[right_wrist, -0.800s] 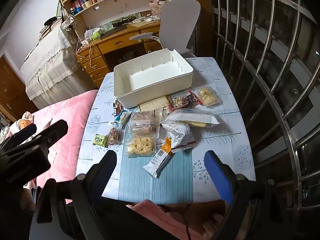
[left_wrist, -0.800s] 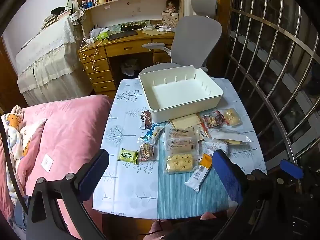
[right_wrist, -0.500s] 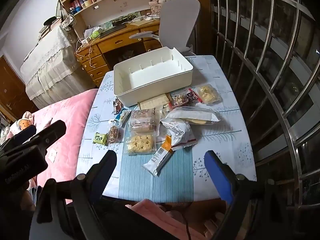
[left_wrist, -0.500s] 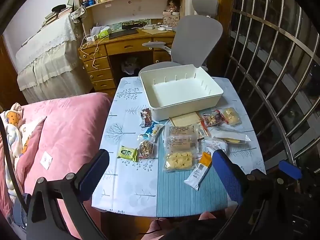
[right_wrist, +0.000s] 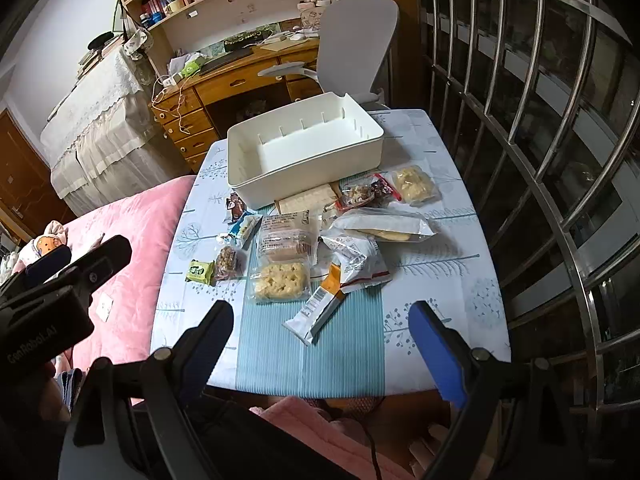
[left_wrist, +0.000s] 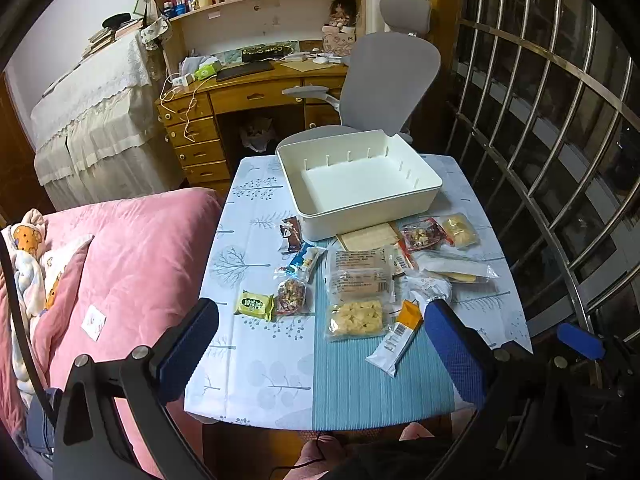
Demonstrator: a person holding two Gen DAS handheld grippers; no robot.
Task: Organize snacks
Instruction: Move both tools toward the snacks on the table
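Observation:
An empty white bin (left_wrist: 360, 178) (right_wrist: 304, 148) stands at the far side of a small table (left_wrist: 260, 360). Several wrapped snacks lie in front of it: a yellow cracker pack (left_wrist: 355, 319) (right_wrist: 280, 280), a white-and-orange bar (left_wrist: 396, 338) (right_wrist: 320, 306), a green packet (left_wrist: 254, 304) (right_wrist: 200, 271), a long white bag (left_wrist: 456, 266) (right_wrist: 384, 224). My left gripper (left_wrist: 320, 344) is open and empty above the table's near edge. My right gripper (right_wrist: 320, 332) is open and empty, also near the front edge.
A pink bed (left_wrist: 120, 260) lies left of the table. A metal window grille (left_wrist: 560, 140) runs along the right. A grey office chair (left_wrist: 384, 80) and a wooden desk (left_wrist: 240, 96) stand behind the table. The left gripper's body shows in the right wrist view (right_wrist: 52, 292).
Both views have drifted slightly back and up from the table. Both grippers stay open and the snacks have not moved.

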